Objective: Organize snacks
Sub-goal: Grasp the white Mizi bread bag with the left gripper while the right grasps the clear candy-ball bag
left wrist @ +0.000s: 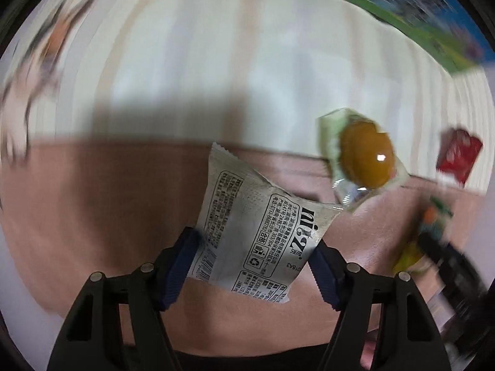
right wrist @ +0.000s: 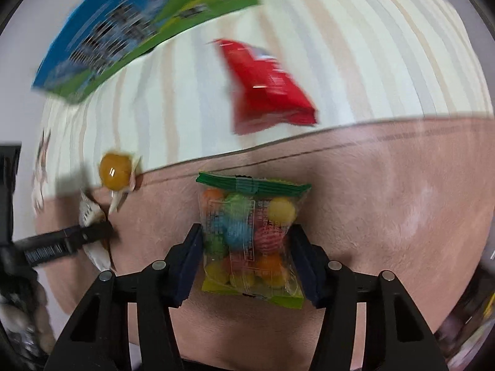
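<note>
My left gripper [left wrist: 253, 238] is shut on a silver snack packet [left wrist: 247, 216] with black print, its blue pads pressing both edges. The packet hangs tilted over a pink mat [left wrist: 92, 201]. My right gripper [right wrist: 247, 230] is shut on a clear candy bag [right wrist: 250, 235] of colourful balls with a green top seal, over the same pink mat [right wrist: 386, 201]. An amber jelly in a clear wrapper [left wrist: 365, 154] [right wrist: 115, 171] lies at the mat's far edge. A red packet [right wrist: 269, 89] [left wrist: 458, 154] rests on the striped cloth beyond.
A cream striped cloth [left wrist: 216, 46] [right wrist: 371, 46] covers the surface past the mat. A blue and green box [right wrist: 123, 31] [left wrist: 417, 31] lies at its far side. Blurred packets sit at the far left [left wrist: 40, 61]. Each view shows the other gripper at its side edge.
</note>
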The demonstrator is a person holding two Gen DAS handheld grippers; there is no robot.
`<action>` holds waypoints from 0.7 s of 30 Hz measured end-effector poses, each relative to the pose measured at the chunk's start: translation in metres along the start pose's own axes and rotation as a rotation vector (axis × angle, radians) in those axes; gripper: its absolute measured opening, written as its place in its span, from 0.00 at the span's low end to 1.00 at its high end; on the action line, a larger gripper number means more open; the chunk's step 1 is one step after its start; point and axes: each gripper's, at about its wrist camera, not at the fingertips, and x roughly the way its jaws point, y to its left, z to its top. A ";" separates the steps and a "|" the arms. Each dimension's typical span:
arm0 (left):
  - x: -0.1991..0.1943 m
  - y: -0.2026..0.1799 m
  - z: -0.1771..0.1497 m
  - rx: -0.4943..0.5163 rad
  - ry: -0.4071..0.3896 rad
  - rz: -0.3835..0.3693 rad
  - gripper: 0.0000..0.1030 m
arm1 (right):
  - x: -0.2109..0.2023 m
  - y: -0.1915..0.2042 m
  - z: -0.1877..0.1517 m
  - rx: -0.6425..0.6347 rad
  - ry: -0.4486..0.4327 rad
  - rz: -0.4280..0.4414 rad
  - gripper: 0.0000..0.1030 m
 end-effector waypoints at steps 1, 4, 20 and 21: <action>0.004 0.004 -0.003 -0.016 0.009 -0.012 0.66 | 0.001 0.006 0.000 -0.029 0.003 -0.008 0.57; 0.012 0.011 -0.008 -0.034 -0.004 -0.018 0.66 | 0.008 0.021 -0.002 -0.083 0.025 -0.020 0.58; 0.054 -0.031 -0.028 0.021 -0.070 -0.028 0.98 | 0.025 0.016 0.013 -0.024 0.091 0.032 0.73; 0.058 -0.033 -0.024 0.020 -0.075 -0.018 0.94 | 0.022 0.010 0.008 -0.025 0.090 0.031 0.73</action>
